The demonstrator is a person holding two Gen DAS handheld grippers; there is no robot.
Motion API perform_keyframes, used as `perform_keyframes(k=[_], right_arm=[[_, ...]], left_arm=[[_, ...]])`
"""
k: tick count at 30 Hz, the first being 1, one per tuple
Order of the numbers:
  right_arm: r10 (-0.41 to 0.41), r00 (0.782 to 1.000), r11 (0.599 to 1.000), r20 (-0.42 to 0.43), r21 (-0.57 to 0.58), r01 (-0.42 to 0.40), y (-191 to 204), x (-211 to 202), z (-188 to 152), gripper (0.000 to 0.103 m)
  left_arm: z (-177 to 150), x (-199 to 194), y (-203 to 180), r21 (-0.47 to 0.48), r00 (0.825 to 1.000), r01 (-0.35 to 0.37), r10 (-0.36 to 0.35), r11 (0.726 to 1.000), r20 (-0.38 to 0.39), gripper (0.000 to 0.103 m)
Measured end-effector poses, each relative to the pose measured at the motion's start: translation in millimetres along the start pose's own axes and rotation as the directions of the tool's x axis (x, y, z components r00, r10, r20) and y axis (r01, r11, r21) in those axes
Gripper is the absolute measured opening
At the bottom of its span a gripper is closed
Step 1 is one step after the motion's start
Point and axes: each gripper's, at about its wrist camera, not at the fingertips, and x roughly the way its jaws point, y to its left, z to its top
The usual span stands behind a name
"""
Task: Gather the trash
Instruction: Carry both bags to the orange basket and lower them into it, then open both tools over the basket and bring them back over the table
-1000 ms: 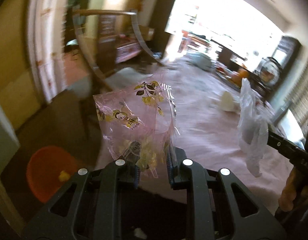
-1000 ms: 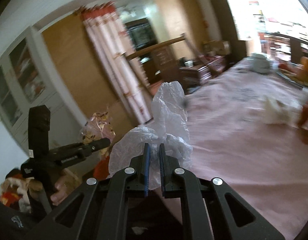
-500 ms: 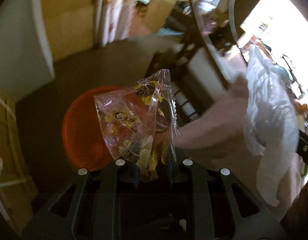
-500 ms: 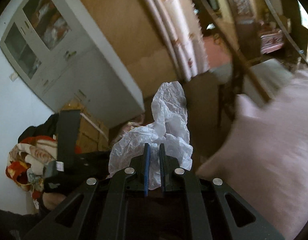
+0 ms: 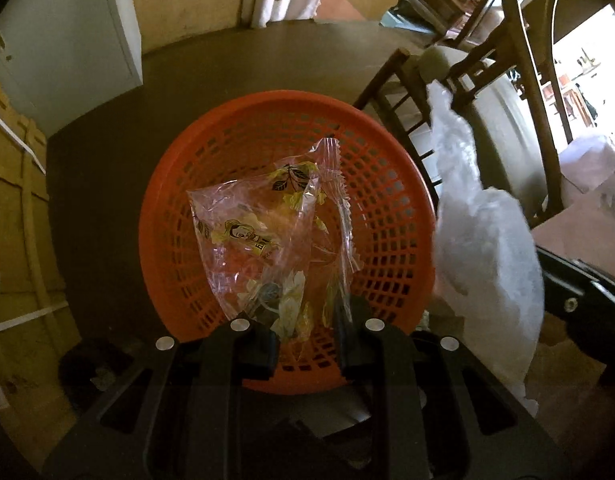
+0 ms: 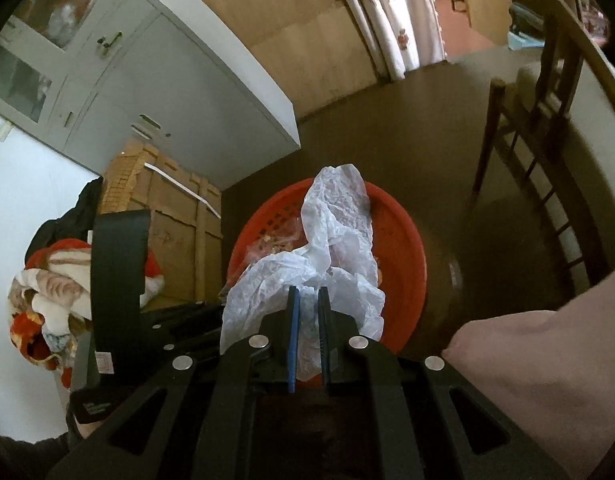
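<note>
Left gripper [image 5: 303,320] pinches a wrapper [image 5: 267,236] above the orange basket [image 5: 387,208]; right gripper [image 6: 307,320] is clamped on white plastic [image 6: 331,240] over the same basket: the drop step, I judge, next calling for both to open

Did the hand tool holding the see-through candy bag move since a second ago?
Yes. The left gripper swung from over the table to above the round orange plastic basket on the floor.
</note>
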Motion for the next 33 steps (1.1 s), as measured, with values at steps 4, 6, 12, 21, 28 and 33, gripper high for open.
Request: perform_keyframes(k=[4,6,12,21,28,33], right_arm=[[0.01,1.0,1.0,-0.025,0.019,-0.01,-11,12,2,0.011],[0.017,0.999,1.0,-0.036,0.026,-0.016,-16,18,4,0.012],[0.021,0.998,1.0,-0.063,0.02,-0.02,-22,33,7,0.012],[0.016,1.0,0.999,0.015,0.052,-0.017,-30,4,9,0.031],[0.009,0.997,0.999,0.076,0.042,-0.012,-26,-30,6,0.036],[-0.04,0.988,0.999,0.152,0.014,0.038,-18,-66,-7,0.051]], left_arm=[[-2,8,0,-0.015,1.0,0.001,-0.002,1.0,-0.015,0.023],[0,10,3,-0.023,1.0,-0.002,0.002,1.0,-0.016,0.024],[1,11,3,-0.008,1.0,0.005,-0.005,1.0,-0.017,0.024],[3,3,0,-0.017,1.0,0.012,-0.012,1.0,-0.001,0.074],[2,-10,-7,-0.009,1.0,-0.003,0.003,1.0,0.017,0.081],[-2,-33,-19,0.018,0.998,0.019,-0.02,1.0,0.062,0.083]])
